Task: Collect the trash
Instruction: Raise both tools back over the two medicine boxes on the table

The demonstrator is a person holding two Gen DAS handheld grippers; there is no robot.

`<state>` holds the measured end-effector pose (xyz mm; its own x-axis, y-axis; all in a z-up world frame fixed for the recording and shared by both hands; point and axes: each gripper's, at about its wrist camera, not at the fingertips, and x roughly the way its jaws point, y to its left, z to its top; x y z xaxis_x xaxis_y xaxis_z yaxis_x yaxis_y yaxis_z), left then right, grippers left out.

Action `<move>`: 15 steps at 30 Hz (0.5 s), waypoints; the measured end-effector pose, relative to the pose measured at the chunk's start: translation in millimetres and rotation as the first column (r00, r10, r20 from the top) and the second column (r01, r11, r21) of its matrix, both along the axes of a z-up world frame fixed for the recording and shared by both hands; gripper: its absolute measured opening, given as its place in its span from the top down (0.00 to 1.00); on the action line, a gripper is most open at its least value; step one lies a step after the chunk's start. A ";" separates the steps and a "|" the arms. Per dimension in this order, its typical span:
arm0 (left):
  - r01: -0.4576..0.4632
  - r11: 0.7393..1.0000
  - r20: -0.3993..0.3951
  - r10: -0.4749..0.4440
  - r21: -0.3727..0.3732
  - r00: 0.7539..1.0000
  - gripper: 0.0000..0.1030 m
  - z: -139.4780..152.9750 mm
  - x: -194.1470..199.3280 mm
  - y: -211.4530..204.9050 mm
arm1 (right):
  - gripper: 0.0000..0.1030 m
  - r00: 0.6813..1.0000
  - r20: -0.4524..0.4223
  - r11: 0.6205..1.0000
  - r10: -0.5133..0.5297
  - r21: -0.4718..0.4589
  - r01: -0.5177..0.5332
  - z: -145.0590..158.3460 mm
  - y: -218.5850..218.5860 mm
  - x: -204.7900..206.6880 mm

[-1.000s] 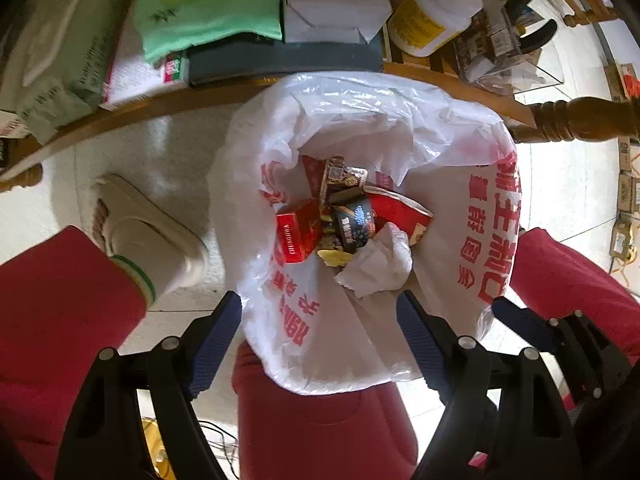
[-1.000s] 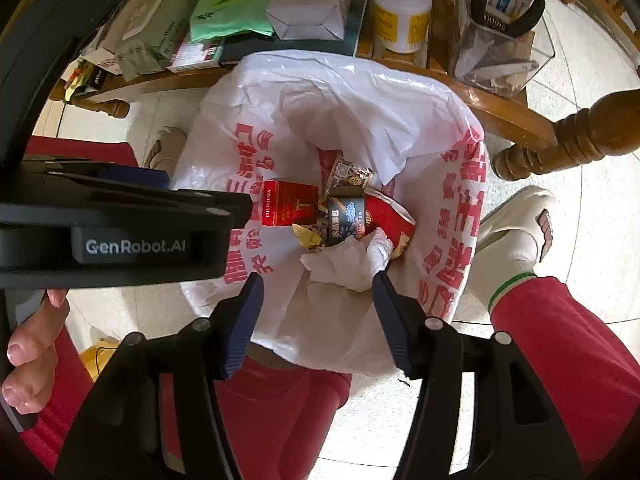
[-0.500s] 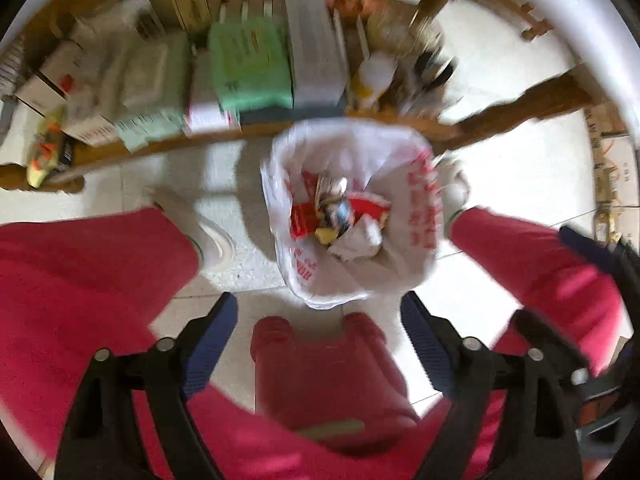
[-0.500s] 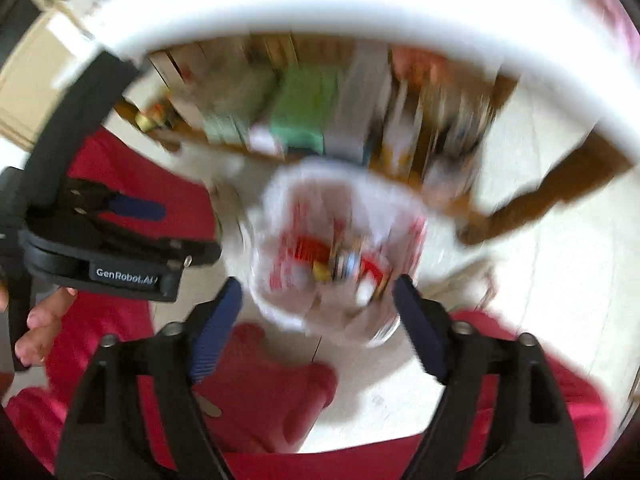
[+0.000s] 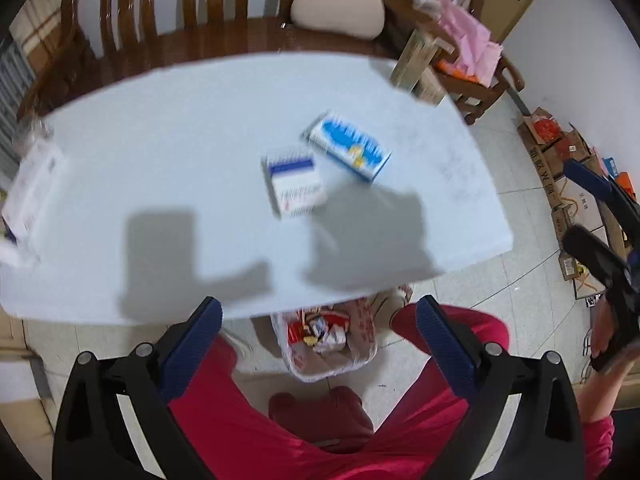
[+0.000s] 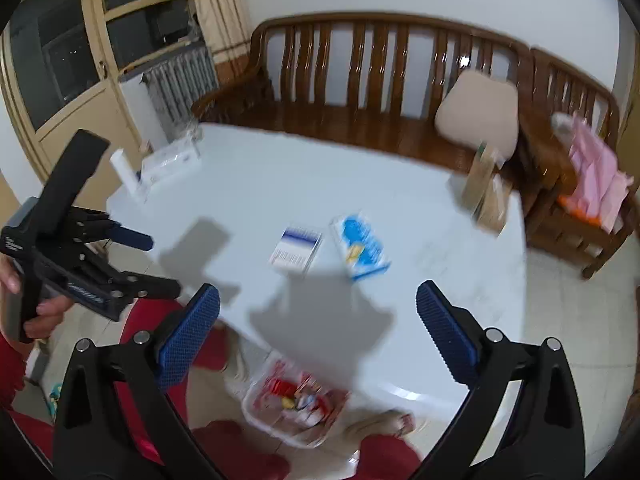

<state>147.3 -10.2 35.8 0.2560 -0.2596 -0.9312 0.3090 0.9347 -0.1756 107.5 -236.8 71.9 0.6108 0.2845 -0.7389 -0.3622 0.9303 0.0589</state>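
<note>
I count two small boxes on the white table [image 5: 160,160]: a white box with a dark blue band [image 5: 295,184] and, just beside it, a blue and white box [image 5: 349,146], both lying flat near the middle and a little blurred. At the table's left edge I see one more white carton [image 5: 28,196], and at the far right corner a brown paper package [image 6: 486,192]. On the floor under the near edge stands one trash bag [image 5: 332,360], white plastic with red print, its mouth open and red and white wrappers heaped inside; my red trouser legs flank it. My left gripper [image 5: 318,344] has its jaws opening, nothing between them; my right gripper [image 6: 318,328] is likewise opening and empty. One wooden bench [image 6: 360,80] with one beige cushion [image 6: 476,114] sits behind the table.
</note>
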 end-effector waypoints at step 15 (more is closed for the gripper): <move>0.027 0.999 0.037 -0.029 0.047 0.999 0.08 42.6 62.0 -32.1 | 0.07 0.999 -0.011 0.997 0.051 -0.049 -0.051 32.9 -21.2 89.1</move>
<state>209.3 -42.3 78.4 0.2846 -0.2241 -0.9321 0.3406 0.9325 -0.1202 196.6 -258.0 104.7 0.5890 0.2781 -0.7588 -0.4087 0.9125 0.0172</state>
